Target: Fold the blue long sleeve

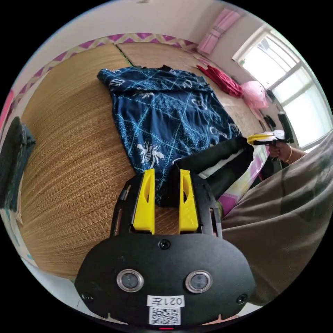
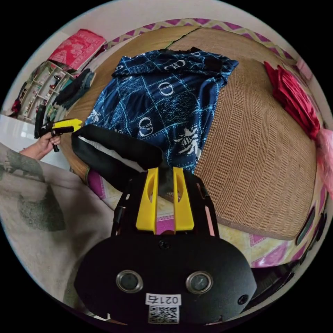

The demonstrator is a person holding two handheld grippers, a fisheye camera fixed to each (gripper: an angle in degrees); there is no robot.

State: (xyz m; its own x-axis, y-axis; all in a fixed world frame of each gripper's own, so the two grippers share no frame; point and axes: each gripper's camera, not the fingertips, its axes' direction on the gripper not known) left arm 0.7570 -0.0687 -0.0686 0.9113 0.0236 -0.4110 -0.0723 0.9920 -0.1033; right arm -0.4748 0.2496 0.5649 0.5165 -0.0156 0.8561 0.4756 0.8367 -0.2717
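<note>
1. The long sleeve [image 1: 166, 114] lies spread on the mat [image 1: 69, 166], ahead of the left gripper [image 1: 167, 177].
2. Its hem band [image 2: 118, 147] stretches leftward from the right gripper [image 2: 165, 173].
3. A folded cloth [image 2: 295, 100] lies on the mat, far right of that gripper.

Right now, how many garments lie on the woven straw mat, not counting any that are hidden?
2. The dark blue patterned long-sleeve shirt lies spread mid-mat, its black hem lifted toward the person. A folded red garment lies near the mat's far edge. Others may be hidden.

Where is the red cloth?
The red cloth lies folded on the woven mat, toward the right edge of the right gripper view, beyond the blue long sleeve and beside something pink.
</note>
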